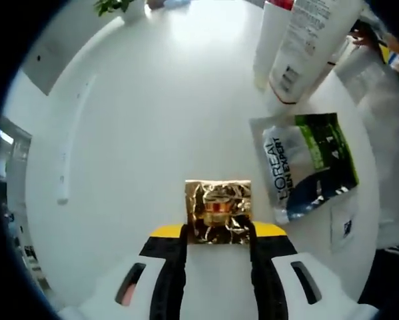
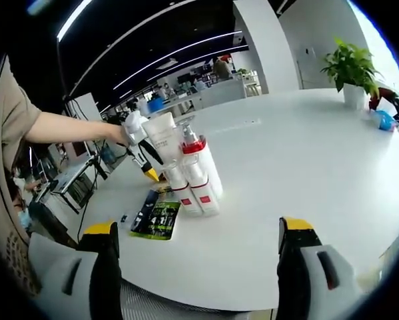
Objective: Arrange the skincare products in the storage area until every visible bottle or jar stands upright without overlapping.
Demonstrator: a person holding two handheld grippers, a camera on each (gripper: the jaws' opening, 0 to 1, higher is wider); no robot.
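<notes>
two jaws of my left gripper [image 1: 218, 243] pinch a gold foil sachet [image 1: 218, 212]; right gripper [image 2: 198, 250] spread, empty. swinging toward 1 o'clock could topple the white tubes [image 1: 306, 47].

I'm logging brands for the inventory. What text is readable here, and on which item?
"L'OREAL" and "MEN EXPERT", partly legible: flat green and grey sachet on the white table.
White tubes: print too small to read.
Gold foil packet in the left gripper: no legible text.

Potted plant [image 2: 349, 70] on white table [image 2: 306, 167] — blue item [image 2: 384, 120], perhaps cloth.
</notes>
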